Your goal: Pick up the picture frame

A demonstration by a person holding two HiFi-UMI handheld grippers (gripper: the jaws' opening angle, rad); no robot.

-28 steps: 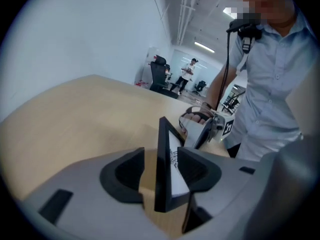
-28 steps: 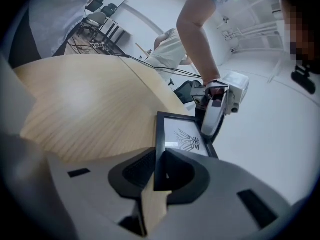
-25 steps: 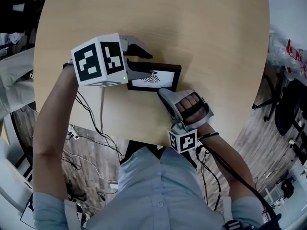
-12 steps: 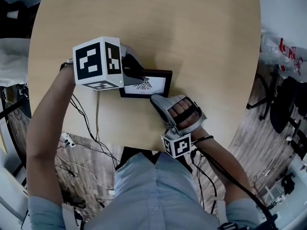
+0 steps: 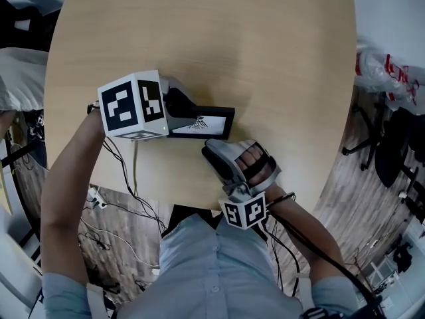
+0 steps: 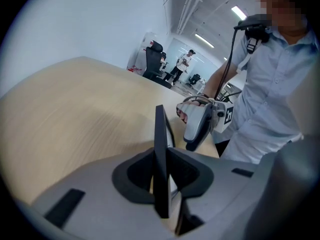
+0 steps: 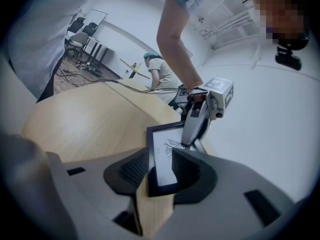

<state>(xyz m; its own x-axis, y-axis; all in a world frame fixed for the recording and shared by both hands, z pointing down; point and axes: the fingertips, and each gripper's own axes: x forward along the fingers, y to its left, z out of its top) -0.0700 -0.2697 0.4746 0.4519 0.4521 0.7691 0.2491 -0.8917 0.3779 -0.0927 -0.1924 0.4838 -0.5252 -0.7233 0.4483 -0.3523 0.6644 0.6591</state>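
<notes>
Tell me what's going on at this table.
A person works with a handheld gripper in each hand over a round wooden table. The left gripper is clamped on one end of a black picture frame, which looks tilted rather than flat. The right gripper sits at the frame's near edge with its jaws apart, not gripping. Whether the frame is fully clear of the table is hard to tell.

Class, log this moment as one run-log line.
left tool: shut on picture frame | right tool: open, beside picture frame
</notes>
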